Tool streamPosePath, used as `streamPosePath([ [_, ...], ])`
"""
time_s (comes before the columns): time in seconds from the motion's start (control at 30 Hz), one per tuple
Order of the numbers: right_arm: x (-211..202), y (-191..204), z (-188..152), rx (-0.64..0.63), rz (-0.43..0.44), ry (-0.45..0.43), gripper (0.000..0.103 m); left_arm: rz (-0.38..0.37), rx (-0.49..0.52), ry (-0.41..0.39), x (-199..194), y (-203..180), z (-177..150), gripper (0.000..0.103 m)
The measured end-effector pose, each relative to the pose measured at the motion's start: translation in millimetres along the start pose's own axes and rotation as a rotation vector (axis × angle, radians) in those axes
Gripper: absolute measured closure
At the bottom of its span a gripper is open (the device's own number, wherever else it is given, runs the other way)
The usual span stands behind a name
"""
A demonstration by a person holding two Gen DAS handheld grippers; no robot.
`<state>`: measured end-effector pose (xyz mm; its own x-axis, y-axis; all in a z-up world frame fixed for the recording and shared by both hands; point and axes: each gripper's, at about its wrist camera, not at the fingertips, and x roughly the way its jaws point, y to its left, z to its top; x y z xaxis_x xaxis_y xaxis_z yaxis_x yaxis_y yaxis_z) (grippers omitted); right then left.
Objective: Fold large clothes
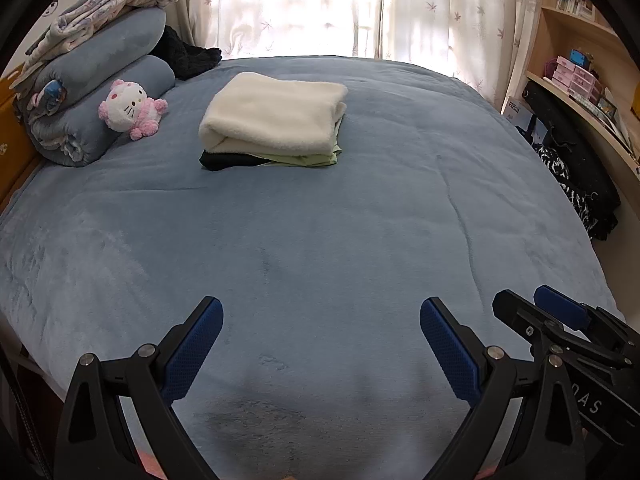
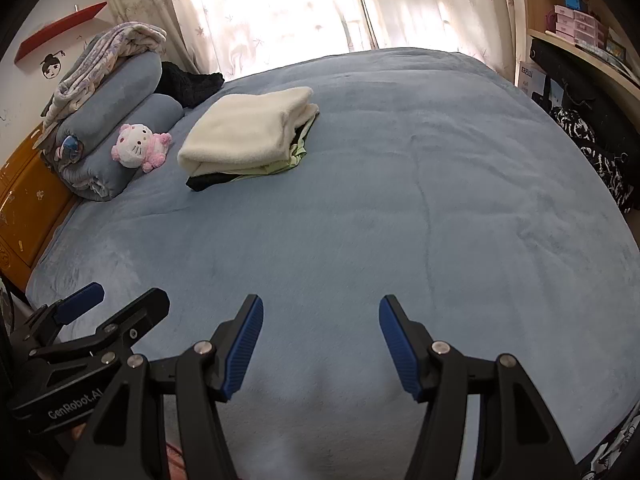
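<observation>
A stack of folded clothes lies on the blue bed toward its far side: a cream fleece on top, a pale green piece and a black piece under it. It also shows in the right wrist view. My left gripper is open and empty, hovering over the near part of the bed. My right gripper is open and empty beside it. The right gripper shows at the right of the left wrist view. The left gripper shows at the left of the right wrist view.
Rolled blue blankets with a patterned quilt on top and a pink-and-white plush cat sit at the far left by the orange headboard. A black garment lies behind them. Shelves and dark bags line the right side.
</observation>
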<state>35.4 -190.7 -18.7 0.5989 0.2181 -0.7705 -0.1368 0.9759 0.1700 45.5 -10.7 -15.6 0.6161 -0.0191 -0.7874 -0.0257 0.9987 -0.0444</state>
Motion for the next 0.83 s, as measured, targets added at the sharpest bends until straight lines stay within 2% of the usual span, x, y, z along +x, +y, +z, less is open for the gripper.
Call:
streamPosePath([
  [0.83,6.6,9.3,-7.6,-0.003,-0.003,0.008,0.042,0.01,-0.017,0.009,-1.1,2.6,-4.9,0.005],
])
